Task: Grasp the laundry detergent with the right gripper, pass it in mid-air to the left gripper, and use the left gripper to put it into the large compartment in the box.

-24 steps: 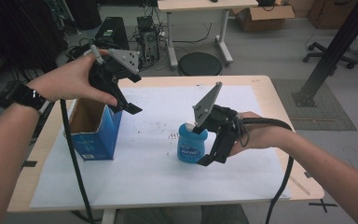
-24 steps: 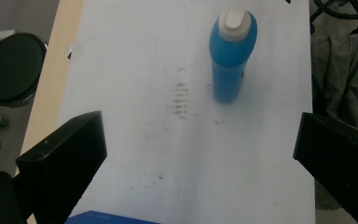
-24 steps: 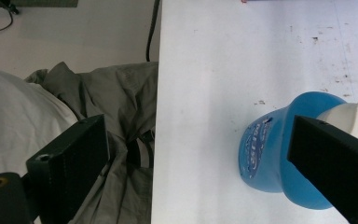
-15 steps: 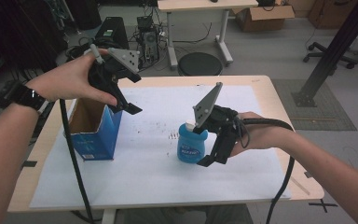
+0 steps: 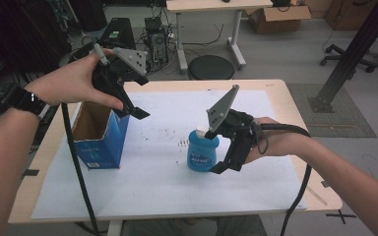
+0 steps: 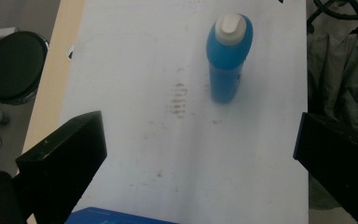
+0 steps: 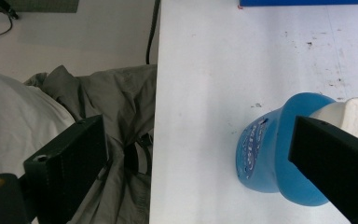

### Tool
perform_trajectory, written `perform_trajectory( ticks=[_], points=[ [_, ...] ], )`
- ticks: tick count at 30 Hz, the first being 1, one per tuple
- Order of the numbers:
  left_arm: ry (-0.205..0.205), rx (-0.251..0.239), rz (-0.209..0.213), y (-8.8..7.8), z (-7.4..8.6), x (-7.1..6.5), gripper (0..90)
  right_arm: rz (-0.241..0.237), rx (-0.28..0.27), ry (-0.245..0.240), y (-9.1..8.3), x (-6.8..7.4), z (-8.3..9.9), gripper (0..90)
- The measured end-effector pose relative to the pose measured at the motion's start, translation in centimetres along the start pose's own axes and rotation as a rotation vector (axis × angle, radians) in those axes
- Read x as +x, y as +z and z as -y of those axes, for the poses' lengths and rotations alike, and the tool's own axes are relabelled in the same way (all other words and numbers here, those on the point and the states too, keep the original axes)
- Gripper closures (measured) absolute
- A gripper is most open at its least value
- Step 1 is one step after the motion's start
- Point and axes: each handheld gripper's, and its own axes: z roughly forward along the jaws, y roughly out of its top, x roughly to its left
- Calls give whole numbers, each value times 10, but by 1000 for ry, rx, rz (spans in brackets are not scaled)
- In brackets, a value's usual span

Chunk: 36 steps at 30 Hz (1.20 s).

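The blue bottle with its white cap is standing upright on the white sheet covering the counter, near the middle. The right claw is hovering just beside it, its jaws spread wide and holding nothing. The left claw is hanging wide open and empty above the open blue cardboard box sitting toward the counter's left side.

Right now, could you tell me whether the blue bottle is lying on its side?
No, the blue bottle stands upright on the white paper, white cap on top.
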Motion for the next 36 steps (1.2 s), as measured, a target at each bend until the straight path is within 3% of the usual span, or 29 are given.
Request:
perform_trajectory(
  ticks=[10,17,24,36],
  points=[
    [-11,0,-14,-9,-2,2,31,3,-7,1,-2,-1,4,44],
    [-13,-8,-21,-15,-2,1,31,31,-59,2,-10,-3,11,40],
    [-19,-6,-26,-18,-1,1,31,66,-141,19,-17,-10,30,32],
    [-16,-4,-25,-19,-4,-1,31,118,-215,57,-10,-31,63,33]
  ],
)
